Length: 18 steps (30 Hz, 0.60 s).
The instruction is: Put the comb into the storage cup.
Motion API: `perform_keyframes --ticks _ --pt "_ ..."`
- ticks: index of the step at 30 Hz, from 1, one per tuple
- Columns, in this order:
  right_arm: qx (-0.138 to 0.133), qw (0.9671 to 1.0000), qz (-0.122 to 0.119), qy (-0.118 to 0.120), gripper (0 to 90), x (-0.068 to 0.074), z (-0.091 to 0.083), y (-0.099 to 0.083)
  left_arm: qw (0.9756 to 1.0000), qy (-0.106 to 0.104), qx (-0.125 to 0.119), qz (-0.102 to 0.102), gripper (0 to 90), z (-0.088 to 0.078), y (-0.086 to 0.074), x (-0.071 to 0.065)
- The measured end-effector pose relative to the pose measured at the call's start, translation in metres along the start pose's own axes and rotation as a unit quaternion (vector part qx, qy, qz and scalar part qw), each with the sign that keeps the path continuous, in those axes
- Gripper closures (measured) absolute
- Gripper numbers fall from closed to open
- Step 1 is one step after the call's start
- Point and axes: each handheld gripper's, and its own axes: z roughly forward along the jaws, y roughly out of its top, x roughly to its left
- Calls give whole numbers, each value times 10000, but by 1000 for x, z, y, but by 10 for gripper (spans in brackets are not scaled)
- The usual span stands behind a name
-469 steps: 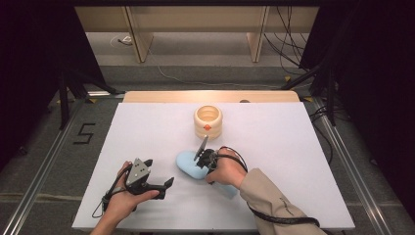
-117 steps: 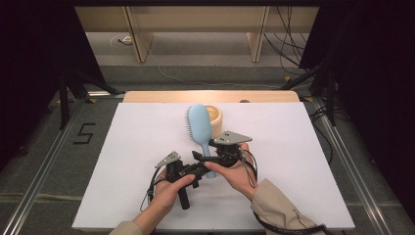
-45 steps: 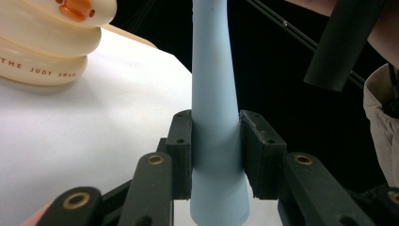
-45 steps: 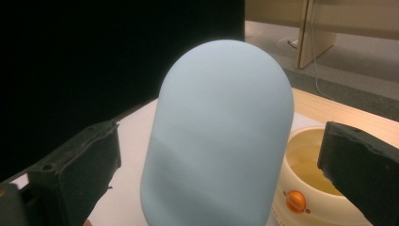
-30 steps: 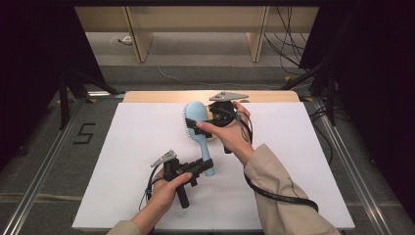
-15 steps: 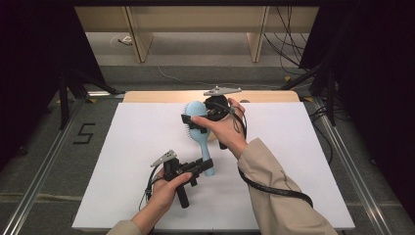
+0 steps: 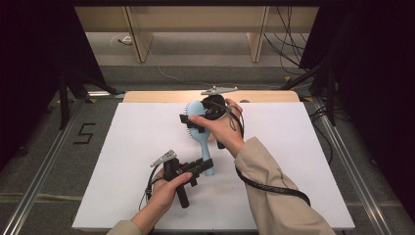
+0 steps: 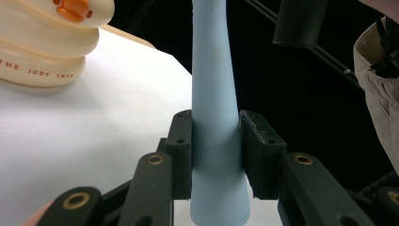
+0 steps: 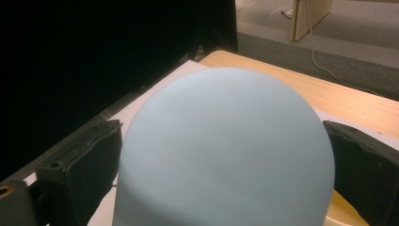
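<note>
We hold a pale blue hairbrush (image 7: 199,128) above the white tabletop (image 7: 293,161), gripped at both ends. Our left gripper (image 7: 198,168) has its fingers (image 8: 181,155) clenched on the handle near its butt end: in the left gripper view the two black pads press flat against either side of the smooth, matte plastic shaft, which tapers as it runs away from the camera. Our right gripper (image 7: 193,121) reaches across the brush head at the far end; in the right gripper view the broad, rounded, dome-like back of the head sits between its two rough black fingers (image 9: 84,155), which flank the head closely on both sides. Whether those fingers are actually pressing on it, we cannot tell.

From the high view, the brush's long axis runs away from us, handle end toward our side and head toward the far edge of the tabletop, with dark bristles visible along the head's left flank. The brush hangs over the middle of the tabletop, just in front of a cream-coloured, ringed, glossy duck-shaped container (image 8: 47,42) with an orange beak, which stands on the tabletop.
</note>
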Motion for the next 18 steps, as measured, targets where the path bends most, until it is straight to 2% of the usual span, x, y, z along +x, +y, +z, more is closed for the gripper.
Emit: perform_keyframes --ticks 18 --pt "147 9998 102 -5 168 1 4 -3 10000 34 -2 1 661 0 0 1"
